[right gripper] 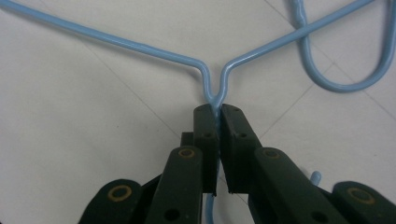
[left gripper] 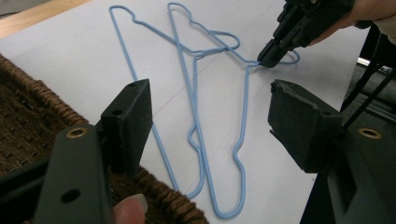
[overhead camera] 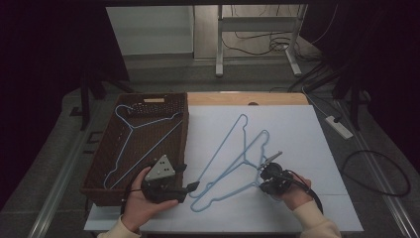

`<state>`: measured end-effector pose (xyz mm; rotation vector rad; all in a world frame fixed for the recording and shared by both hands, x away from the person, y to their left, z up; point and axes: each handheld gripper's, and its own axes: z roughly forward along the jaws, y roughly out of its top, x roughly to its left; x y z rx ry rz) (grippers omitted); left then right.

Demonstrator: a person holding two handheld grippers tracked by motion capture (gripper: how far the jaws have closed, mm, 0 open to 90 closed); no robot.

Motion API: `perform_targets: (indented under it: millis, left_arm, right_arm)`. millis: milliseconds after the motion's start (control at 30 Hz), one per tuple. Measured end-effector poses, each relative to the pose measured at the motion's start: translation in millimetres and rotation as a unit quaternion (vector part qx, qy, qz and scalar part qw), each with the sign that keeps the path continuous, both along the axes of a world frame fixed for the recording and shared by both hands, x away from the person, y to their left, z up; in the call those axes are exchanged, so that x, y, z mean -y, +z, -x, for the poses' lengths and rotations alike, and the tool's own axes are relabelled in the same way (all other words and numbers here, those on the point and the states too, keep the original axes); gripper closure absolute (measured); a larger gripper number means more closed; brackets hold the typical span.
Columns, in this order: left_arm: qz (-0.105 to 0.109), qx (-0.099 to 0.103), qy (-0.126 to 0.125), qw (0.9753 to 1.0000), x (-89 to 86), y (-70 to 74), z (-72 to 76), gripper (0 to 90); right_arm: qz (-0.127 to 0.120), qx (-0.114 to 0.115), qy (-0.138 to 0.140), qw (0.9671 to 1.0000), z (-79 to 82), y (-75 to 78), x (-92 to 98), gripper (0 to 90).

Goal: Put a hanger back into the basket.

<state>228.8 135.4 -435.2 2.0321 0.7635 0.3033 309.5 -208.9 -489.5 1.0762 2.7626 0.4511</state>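
On the white foam-board table top (overhead camera: 297,129), two light-blue wire clothes hangers overlap near the middle, reaching toward the near edge. The right gripper (right gripper: 217,112) has its black jaws pressed together on the twisted neck of the nearer blue wire hanger (right gripper: 140,46), just below where its two shoulders meet; in the high view this gripper (overhead camera: 270,163) sits right of centre near the front edge. The second blue wire hanger (overhead camera: 223,148) lies crossed under it, touching it. The left gripper (left gripper: 210,112) hangs with jaws wide apart and nothing between them, over the left part of the board beside the dark brown woven basket (overhead camera: 101,163). A third blue wire hanger (overhead camera: 133,131) lies inside that basket at the table's left edge.
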Motion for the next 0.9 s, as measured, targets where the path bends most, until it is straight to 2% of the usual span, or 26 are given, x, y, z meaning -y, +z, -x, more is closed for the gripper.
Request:
perform_targets:
  millis: [233, 367, 433, 533, 567, 667, 900]
  left_arm:
    - [-0.004, -0.005, -0.013, 0.9999, 16.2, -2.3, -1.6, 31.8]
    - [-0.014, -0.014, -0.033, 0.9993, 36.7, -7.0, -2.4, 31.9]
    - [-0.017, -0.016, -0.036, 0.9991, 40.4, -8.2, -2.3, 32.0]
    - [-0.030, -0.026, -0.058, 0.9975, 60.3, -16.5, -2.7, 31.9]
    - [-0.030, -0.026, -0.058, 0.9975, 60.3, -16.5, -2.7, 32.0]
    - [-0.048, -0.031, -0.068, 0.9960, 76.2, -25.1, -5.8, 32.1]
    - [-0.062, -0.047, -0.080, 0.9938, 96.7, -38.1, -15.4, 32.2]
  right_arm:
    - [0.004, 0.003, 0.011, 0.9999, 0.9, 8.1, -0.2, 86.0]
    - [0.005, 0.006, 0.014, 0.9999, 1.1, 9.4, -1.1, 86.0]
    - [0.006, 0.007, 0.016, 0.9998, 1.3, 10.0, -1.0, 85.9]
    - [0.003, 0.007, 0.017, 0.9998, 1.5, 11.7, -0.1, 85.9]
    - [0.003, 0.007, 0.017, 0.9998, 1.5, 11.7, -0.1, 85.9]
    - [0.002, 0.007, 0.018, 0.9998, 1.7, 13.4, 0.5, 86.0]
    - [0.001, 0.007, 0.023, 0.9997, 3.2, 14.6, -0.6, 86.0]
